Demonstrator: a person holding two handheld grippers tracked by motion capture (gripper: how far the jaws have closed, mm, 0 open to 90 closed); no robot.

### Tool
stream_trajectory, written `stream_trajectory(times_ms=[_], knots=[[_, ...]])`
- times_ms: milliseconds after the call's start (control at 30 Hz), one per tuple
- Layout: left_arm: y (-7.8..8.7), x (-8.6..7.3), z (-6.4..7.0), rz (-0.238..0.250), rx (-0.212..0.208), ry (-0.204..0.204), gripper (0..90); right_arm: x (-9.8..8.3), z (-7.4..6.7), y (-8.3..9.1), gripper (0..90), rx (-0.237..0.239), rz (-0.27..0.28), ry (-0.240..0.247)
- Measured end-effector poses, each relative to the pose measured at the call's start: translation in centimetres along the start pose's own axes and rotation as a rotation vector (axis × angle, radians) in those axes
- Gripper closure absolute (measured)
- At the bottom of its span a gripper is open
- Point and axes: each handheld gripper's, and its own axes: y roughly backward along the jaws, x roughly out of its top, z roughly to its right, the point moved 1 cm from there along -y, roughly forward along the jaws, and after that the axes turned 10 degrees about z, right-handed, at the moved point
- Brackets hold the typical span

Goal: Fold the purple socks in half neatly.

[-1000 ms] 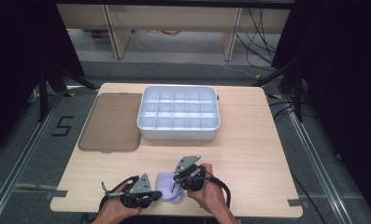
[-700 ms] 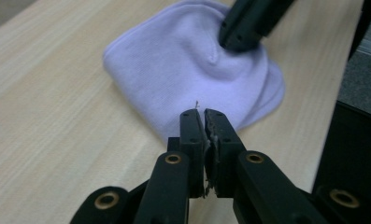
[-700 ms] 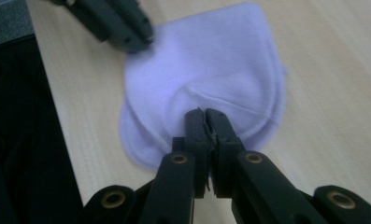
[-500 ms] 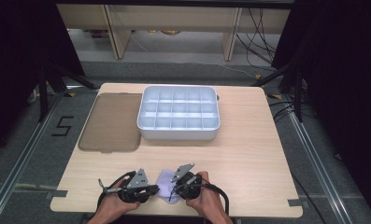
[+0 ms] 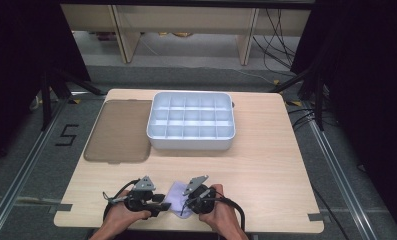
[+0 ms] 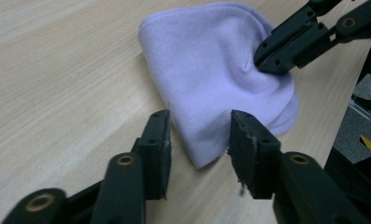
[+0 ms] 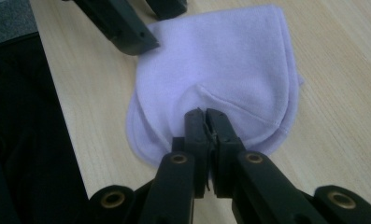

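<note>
I see a light wooden table point(image 5: 266, 165) at the centre of the high view, standing on a grey floor point(image 5: 31, 165) with dark space to the left and right of the frame. A white compartment tray point(image 5: 191, 121) stands at upper centre of the table. A flat brown lid point(image 5: 118, 131) lies just to its left, touching or nearly touching it; I cannot tell which. A marking reading 5 point(image 5: 67, 135) sits on the floor at the left of the frame.

The pale lilac cloth point(image 5: 175, 199) lies at the lower centre of the table, near the front edge, between the two grippers. In the left gripper view the cloth point(image 6: 220, 88) appears as a soft knitted piece, folded into a rounded wedge with doubled edges at the lower right.

The left gripper point(image 6: 199, 140) has just been opening; its jaws stand apart on either side of the cloth's near corner, pads not pressing on it. The right gripper point(image 7: 205, 116) is clamped on a pinched fold of the cloth point(image 7: 230, 60), jaws nearly together
</note>
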Motion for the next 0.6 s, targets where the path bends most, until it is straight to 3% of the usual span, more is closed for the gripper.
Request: stream_trajectory(times_ms=[67, 133, 167, 200, 233, 400, 433, 467, 600], knots=[[-0.2, 0.0, 0.0, 0.01, -0.005, -0.009, 65.1, 0.0, 0.0, -0.1, 87.9, -0.003, 0.009, 0.0], [-0.2, -0.1, -0.1, 0.012, -0.018, 0.024, 72.7, 0.0, 0.1, 0.0, 87.7, 0.005, 0.008, 0.003], [-0.2, -0.1, -0.2, 0.028, -0.026, 0.018, 80.3, 0.0, 0.1, -0.1, 87.0, 0.008, 0.021, -0.001], [-0.1, -0.1, -0.2, 0.035, -0.018, 0.032, 80.3, 0.0, 0.1, -0.1, 87.0, 0.008, 0.021, -0.001], [0.0, 0.0, -0.3, 0.039, -0.013, 0.009, 82.0, 0.1, 0.0, 0.1, 86.8, 0.004, 0.018, -0.012], [0.6, 0.4, 0.0, 0.065, -0.008, -0.023, 82.9, 1.2, -1.0, 0.7, 87.9, 0.032, 0.116, -0.016], [0.7, 0.5, 0.0, 0.052, 0.0, -0.043, 82.9, 1.4, -1.2, 0.6, 88.2, 0.044, 0.116, -0.008], [0.7, 0.5, 0.2, 0.067, -0.005, -0.026, 82.8, 1.5, -1.6, 0.1, 88.3, 0.058, 0.12, 0.01], [1.0, 0.6, 0.6, 0.063, 0.009, -0.061, 82.8, 1.1, -2.2, -1.7, 89.7, 0.095, 0.052, 0.022]])
